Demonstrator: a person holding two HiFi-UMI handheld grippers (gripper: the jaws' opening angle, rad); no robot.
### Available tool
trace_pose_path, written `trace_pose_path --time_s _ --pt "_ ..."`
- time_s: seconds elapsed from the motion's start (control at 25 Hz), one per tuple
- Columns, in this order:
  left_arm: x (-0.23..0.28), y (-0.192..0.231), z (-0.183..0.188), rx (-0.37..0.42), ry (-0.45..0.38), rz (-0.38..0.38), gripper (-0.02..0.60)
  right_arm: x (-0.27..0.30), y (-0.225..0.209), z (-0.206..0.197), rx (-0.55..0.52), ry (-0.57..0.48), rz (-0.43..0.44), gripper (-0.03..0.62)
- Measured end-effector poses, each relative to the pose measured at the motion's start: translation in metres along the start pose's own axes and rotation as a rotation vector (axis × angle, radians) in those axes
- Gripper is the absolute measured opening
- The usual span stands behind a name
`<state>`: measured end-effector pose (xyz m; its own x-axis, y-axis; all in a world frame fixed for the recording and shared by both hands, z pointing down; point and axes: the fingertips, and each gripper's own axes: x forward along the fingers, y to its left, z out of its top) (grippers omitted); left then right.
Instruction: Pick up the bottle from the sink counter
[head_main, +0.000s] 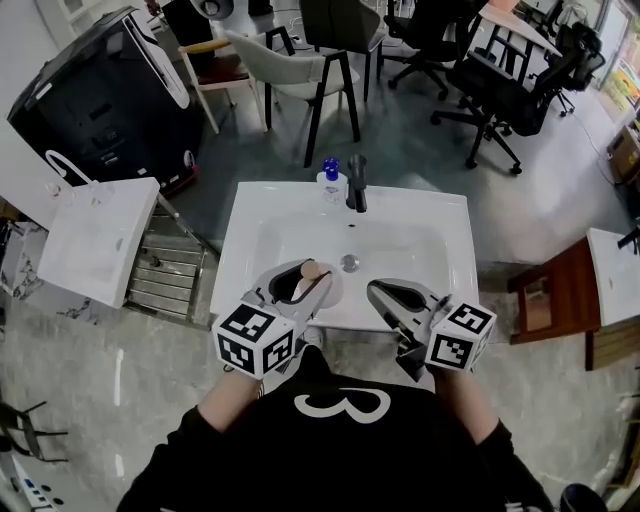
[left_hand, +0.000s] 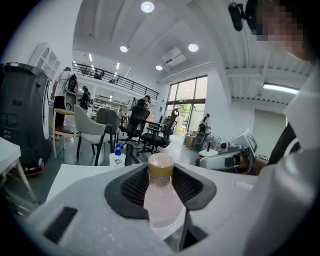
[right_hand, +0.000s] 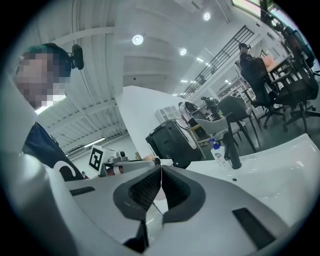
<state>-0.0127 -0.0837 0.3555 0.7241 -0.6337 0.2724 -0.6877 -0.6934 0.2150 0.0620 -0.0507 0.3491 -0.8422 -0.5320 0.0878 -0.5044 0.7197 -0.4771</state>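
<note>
Across the middle of the head view sits a white rectangular ceramic sink counter (head_main: 440, 215) with a shallow basin, standing on a glossy grey marbled floor (head_main: 120, 385). At its far edge, a matte black tubular faucet (head_main: 357, 183) rises just beside a white pump soap dispenser with a blue cap (head_main: 331, 180). A bulky black machine (head_main: 100, 110) fills the upper left of the frame, and below it a second white basin (head_main: 95, 240) rests on a metal frame. A white moulded chair (head_main: 290, 70) and several black office chairs (head_main: 510, 90) stand along the top, and a brown wooden stand (head_main: 545, 295) is at the right edge. The pale pink plastic bottle with a tan screw cap (head_main: 313, 272) is low and just left of centre, over the counter's near rim, between the jaws of the left gripper (head_main: 298, 283). In the left gripper view, the gripper (left_hand: 160, 187) is clamped on the bottle (left_hand: 161, 192), which stands upright with its cap above the dark ribbed pads. The right gripper (head_main: 400, 300) hangs low and right of centre, near the same rim, apart from the bottle. In the right gripper view, its jaws (right_hand: 161, 187) are pressed together with nothing between them.
</note>
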Motion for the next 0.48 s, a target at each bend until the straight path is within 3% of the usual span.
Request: trace_pose_path --time_s 0.48 --pt "-0.028 -0.035 0.017 0.042 -0.036 -0.015 0.147 -0.013 0.028 0.023 -0.094 -0.054 0.067 0.014"
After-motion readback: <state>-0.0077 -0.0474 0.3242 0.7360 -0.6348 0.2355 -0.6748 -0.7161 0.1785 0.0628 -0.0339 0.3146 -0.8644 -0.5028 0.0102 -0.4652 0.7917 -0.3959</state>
